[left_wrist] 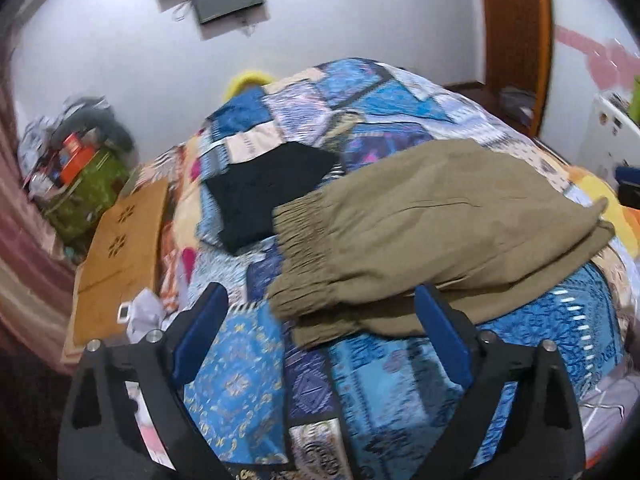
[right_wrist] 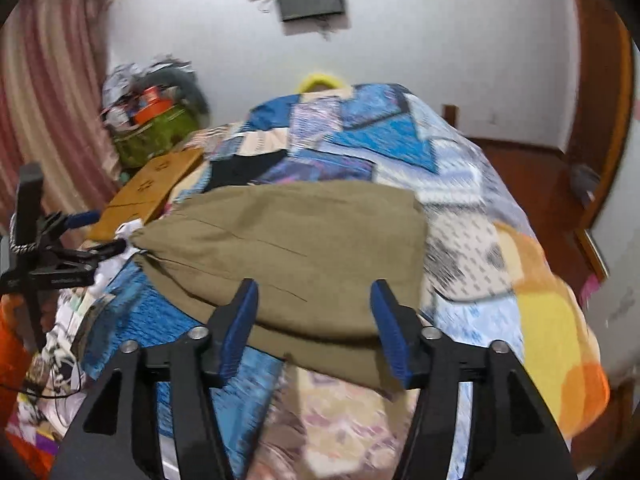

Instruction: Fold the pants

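Observation:
Folded olive pants lie flat on the patchwork bedspread, their elastic waistband at the left end. My left gripper stands wide open just before the waistband corner, and its blue pads touch no cloth. In the right wrist view the pants stretch across the bed. My right gripper is open over their near folded edge, which lies between the jaws without being pinched. The left gripper shows there at the pants' left end.
A folded black garment lies behind the waistband. A wooden board and a green bag full of clutter sit left of the bed. A yellow-orange blanket covers the right side. A curtain hangs at the left.

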A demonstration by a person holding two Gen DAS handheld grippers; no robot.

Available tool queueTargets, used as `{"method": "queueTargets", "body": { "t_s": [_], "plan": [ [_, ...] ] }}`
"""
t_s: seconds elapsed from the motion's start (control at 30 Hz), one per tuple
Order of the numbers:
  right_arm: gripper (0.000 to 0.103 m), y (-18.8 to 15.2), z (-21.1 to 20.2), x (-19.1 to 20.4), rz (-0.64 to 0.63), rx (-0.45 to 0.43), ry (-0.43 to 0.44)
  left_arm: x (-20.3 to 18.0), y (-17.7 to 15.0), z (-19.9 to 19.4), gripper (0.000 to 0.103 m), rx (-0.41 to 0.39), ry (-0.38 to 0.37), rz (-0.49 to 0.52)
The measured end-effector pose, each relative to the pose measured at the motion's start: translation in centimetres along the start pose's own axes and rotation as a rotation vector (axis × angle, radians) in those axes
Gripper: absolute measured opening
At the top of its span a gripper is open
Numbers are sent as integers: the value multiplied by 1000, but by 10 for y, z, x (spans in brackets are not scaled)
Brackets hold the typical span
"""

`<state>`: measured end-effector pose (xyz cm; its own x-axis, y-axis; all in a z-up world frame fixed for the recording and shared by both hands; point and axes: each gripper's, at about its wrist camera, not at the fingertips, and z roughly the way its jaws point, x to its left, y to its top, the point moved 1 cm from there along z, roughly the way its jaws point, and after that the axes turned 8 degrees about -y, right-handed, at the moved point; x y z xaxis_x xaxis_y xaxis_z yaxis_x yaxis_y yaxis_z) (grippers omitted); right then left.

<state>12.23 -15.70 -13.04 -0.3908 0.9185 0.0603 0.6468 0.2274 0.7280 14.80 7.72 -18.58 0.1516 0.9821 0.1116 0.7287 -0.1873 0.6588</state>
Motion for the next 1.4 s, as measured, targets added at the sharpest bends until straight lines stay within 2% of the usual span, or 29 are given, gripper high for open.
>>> {"method": "queueTargets", "body": {
  "t_s": [0.17,0.23,0.37,0.5,0.6,0.67,0.77,0.83,0.87,0.93,1.0,1.07,1.4],
  "plan": [
    [65,6,26,29,-93,28,41,-32,4,21,96,55,6,156],
    [65,2,38,37,-127,51,47,-44,3,33,96,73,-19,220],
    [65,-6,59,47,-161,115,72,-58,5,51,96,91,-15,305],
    [65,-9,71,56,-197,144,74,-69,14,55,96,75,-55,345],
    [65,-10,78,63,-216,159,84,-70,25,51,96,44,-93,338],
    [65,-9,81,66,-231,159,88,-69,30,49,92,35,-112,323],
    [62,-4,82,68,-229,136,102,-67,35,47,69,39,-162,306],
    [41,-2,79,68,-219,121,110,-69,32,46,47,45,-171,316],
    [38,1,78,66,-209,117,120,-71,30,45,42,45,-171,321],
    [22,2,75,67,-200,106,135,-75,25,42,31,30,-149,335],
    [14,2,69,70,-208,87,142,-80,21,37,27,-1,-102,347],
    [11,0,62,76,-229,65,134,-81,19,32,22,-14,-93,332],
    [11,-13,56,75,-184,100,164,-80,1,26,22,19,-169,263]
  ]
}}
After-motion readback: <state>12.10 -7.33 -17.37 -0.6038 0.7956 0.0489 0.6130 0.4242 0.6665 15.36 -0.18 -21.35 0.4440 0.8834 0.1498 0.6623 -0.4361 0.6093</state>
